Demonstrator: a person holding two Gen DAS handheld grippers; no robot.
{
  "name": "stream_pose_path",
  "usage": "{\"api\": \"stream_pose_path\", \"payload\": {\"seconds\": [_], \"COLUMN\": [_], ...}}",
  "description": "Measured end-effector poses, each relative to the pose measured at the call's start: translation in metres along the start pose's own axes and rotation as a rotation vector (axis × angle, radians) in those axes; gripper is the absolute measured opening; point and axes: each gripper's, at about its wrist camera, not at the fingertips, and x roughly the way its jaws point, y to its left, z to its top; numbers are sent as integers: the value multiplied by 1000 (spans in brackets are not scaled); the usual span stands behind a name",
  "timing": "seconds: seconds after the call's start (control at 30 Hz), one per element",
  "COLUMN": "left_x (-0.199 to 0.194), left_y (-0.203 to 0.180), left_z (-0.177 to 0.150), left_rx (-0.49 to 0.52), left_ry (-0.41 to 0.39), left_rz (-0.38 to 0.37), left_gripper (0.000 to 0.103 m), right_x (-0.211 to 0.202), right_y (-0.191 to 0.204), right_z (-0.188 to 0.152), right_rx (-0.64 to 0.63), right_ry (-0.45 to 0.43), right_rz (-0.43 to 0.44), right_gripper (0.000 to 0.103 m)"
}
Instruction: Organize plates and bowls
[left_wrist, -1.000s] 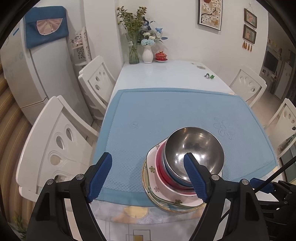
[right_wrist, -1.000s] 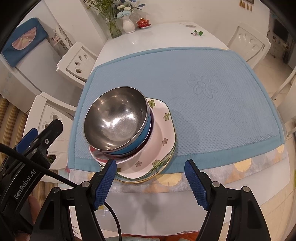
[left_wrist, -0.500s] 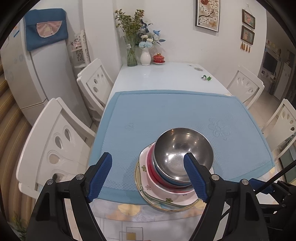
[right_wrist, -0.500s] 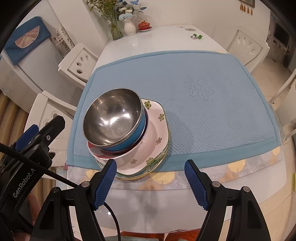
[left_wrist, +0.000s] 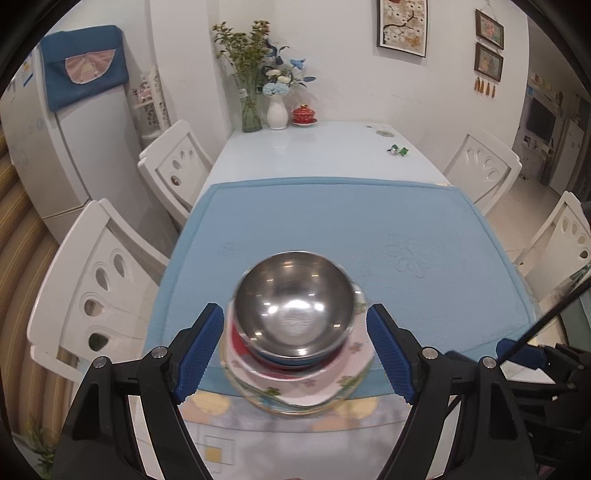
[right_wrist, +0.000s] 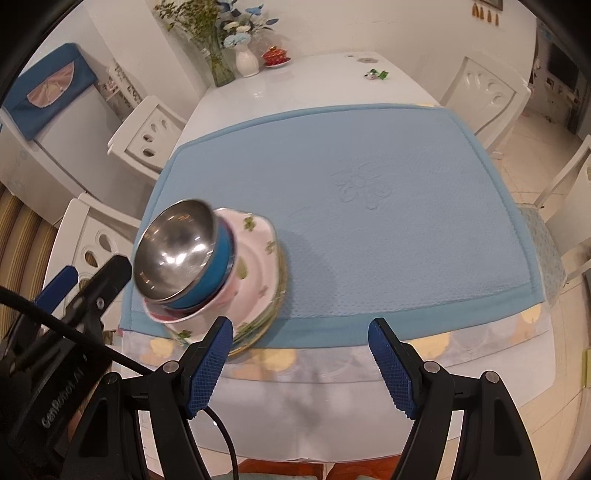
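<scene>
- Stacking looks finished: steel bowl (left_wrist: 293, 314) tops nested bowls and floral plates (right_wrist: 258, 258) on the bench's blue mat (right_wrist: 369, 221), ahead of the left hand-held gripper (left_wrist: 295, 354).
- Both that and the right hand-held gripper (right_wrist: 301, 365) gape wide, empty; any next move needs a fresh approach.

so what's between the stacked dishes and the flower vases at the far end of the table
Nothing stands there. In the left wrist view only bare blue mat and then bare white tabletop run from the stack to the vases.
</scene>
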Motion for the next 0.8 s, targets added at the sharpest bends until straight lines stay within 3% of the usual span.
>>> {"api": "stream_pose_path", "payload": {"seconds": [0.53,0.8], "left_x": [20,44], "left_y": [-83,-125], "left_z": [12,16], "left_rx": [19,48], "left_ry": [31,69], "left_rz": [-32,-35], "left_gripper": [79,79], "right_x": [-5,7], "right_y": [-112,-140], "right_z": [43,57], "right_rx": [84,52], "right_ry": [-24,-1], "right_rz": [-117,-133], "right_gripper": [74,74]}}
